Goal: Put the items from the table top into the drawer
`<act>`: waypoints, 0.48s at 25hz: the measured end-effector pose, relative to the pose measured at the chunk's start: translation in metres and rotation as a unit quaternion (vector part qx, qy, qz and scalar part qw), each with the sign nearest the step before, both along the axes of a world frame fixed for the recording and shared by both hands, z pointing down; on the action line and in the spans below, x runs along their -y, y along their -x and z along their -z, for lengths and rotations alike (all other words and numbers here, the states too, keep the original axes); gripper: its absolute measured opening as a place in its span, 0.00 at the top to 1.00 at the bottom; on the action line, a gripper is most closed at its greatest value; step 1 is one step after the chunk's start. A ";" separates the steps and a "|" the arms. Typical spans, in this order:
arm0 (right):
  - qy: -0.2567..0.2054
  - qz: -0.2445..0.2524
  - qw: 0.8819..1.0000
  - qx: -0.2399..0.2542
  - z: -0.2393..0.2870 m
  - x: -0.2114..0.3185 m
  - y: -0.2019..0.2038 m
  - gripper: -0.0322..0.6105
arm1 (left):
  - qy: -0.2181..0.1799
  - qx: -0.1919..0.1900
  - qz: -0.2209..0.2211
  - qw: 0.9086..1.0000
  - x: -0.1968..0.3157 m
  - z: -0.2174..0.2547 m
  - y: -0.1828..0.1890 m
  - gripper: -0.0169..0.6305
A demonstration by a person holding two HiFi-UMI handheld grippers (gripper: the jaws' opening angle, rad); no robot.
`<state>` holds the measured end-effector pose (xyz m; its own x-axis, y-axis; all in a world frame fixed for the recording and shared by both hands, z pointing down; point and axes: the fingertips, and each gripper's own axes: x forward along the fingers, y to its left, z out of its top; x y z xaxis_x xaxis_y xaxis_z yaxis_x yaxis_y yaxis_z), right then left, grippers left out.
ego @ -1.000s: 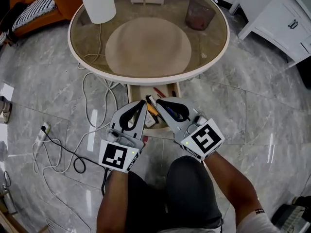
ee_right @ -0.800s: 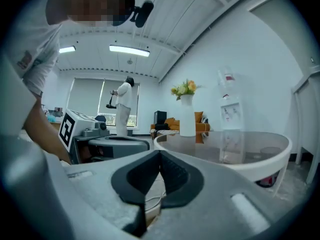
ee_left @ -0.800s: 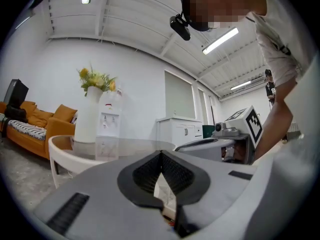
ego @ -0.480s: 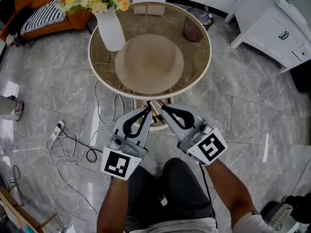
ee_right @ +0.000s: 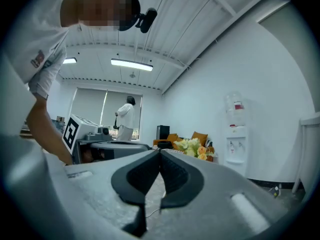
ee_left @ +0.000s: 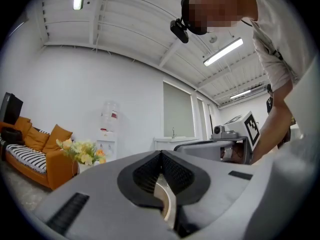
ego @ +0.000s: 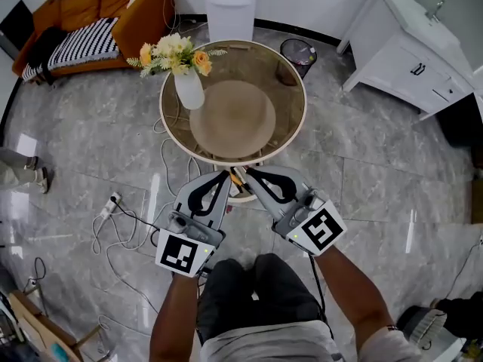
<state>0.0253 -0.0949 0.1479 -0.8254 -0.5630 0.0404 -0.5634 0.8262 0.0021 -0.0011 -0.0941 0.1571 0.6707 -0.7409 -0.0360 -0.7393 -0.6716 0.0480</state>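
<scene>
Glass table (ego: 290,100), round, with a tan disc at its middle. A white vase (ego: 189,90) of flowers stands near its left edge. Under the near rim the drawer (ego: 243,196) stands pulled out. The items (ego: 237,178) lie in it, one orange, too small to name. My left gripper (ego: 225,175) and right gripper (ego: 247,173) are side by side in front of the drawer, tips close together. Both jaw pairs are clenched, pads meeting, with nothing between them in either gripper view. Both grippers point level across the room. A cable (ego: 124,225) lies on the grey floor to the left.
</scene>
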 end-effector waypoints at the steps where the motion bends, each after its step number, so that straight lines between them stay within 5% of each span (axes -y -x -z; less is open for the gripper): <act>1: 0.000 -0.002 1.000 0.004 0.015 -0.003 0.000 0.95 | -0.001 -0.001 -0.003 1.000 -0.003 0.017 -0.001 0.97; 8: -0.010 -0.016 0.999 0.037 0.121 -0.021 -0.010 0.95 | -0.011 -0.030 -0.006 0.999 -0.026 0.130 -0.006 0.97; 12: -0.016 -0.013 0.999 0.042 0.167 -0.037 -0.016 0.95 | -0.017 -0.015 -0.008 1.000 -0.041 0.176 -0.013 0.97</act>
